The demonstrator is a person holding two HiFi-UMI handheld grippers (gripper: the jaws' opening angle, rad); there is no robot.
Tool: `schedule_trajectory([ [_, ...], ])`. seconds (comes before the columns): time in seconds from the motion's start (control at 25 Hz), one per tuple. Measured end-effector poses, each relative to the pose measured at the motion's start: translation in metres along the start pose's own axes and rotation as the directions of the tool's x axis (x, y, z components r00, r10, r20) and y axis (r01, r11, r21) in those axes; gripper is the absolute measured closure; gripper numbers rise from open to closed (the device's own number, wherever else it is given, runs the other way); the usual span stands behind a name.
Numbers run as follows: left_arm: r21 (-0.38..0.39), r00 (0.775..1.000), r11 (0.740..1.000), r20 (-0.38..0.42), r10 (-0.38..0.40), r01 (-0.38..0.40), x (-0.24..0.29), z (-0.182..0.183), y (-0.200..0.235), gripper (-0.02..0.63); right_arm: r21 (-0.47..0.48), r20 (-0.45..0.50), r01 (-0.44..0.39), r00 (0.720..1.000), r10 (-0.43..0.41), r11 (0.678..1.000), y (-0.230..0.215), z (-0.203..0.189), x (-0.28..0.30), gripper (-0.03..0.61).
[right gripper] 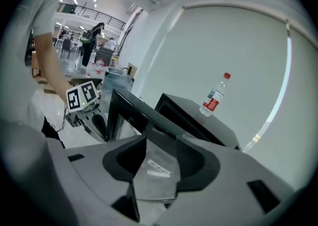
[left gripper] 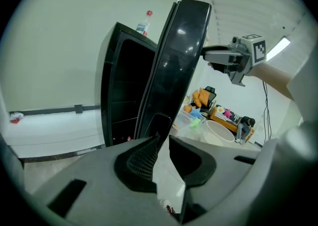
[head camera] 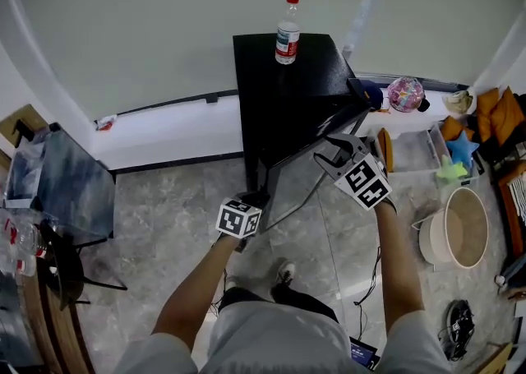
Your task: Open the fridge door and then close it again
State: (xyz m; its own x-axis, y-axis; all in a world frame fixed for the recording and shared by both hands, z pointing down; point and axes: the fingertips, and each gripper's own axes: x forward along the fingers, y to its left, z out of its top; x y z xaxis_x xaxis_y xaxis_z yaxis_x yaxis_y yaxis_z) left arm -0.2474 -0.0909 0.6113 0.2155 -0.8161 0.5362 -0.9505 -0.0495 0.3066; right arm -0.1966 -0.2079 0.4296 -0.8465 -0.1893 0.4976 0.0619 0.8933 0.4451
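The left tongs [left gripper: 164, 138] have their jaws a narrow slit apart, with only floor [left gripper: 165, 187] showing through it. The bottom corner of the fridge door [left gripper: 174, 66] stands just beyond the left tip; whether it touches I cannot tell. The right tongs [right gripper: 161, 137] stand wider apart, one jaw on each side of the door's grey edge, which carries a small sticker [right gripper: 158, 168]. The pads do not visibly press on it.

The door stands part open, swung out from the front of the black fridge [head camera: 308, 85]. The fridge stands against the wall [head camera: 164, 35] with a bottle [head camera: 287, 31] upright on top.

Only the left tongs' view looks into the dark inside of the fridge, and it shows the right tongs high up at the door's edge. Only the right tongs' view shows the sticker and some people [right gripper: 94, 34] in a hall far behind. Only the head view shows both tongs at once, the round basket [head camera: 460, 228] and the coloured toys [head camera: 460, 150] to the right.
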Motion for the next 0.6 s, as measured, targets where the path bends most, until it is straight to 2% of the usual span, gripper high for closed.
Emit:
schedule_trajectory([
  [0.16, -0.017, 1.0, 1.0, -0.007, -0.024, 0.024, -0.002, -0.002, -0.004, 0.548, 0.118, 0.037, 0.007, 0.999, -0.011, 0.993, 0.025, 0.003, -0.017, 0.377],
  [0.36, 0.021, 1.0, 1.0, -0.013, -0.013, 0.014, -0.002, -0.002, -0.007, 0.548, 0.191, 0.043, 0.095, 0.994, -0.105, 0.977, 0.043, 0.013, -0.038, 0.348],
  [0.6, 0.043, 0.997, 0.996, 0.0, -0.08, 0.08, -0.003, -0.009, -0.028, 0.548, 0.329, 0.045, 0.237, 0.963, -0.266, 0.914, 0.063, 0.02, -0.066, 0.337],
])
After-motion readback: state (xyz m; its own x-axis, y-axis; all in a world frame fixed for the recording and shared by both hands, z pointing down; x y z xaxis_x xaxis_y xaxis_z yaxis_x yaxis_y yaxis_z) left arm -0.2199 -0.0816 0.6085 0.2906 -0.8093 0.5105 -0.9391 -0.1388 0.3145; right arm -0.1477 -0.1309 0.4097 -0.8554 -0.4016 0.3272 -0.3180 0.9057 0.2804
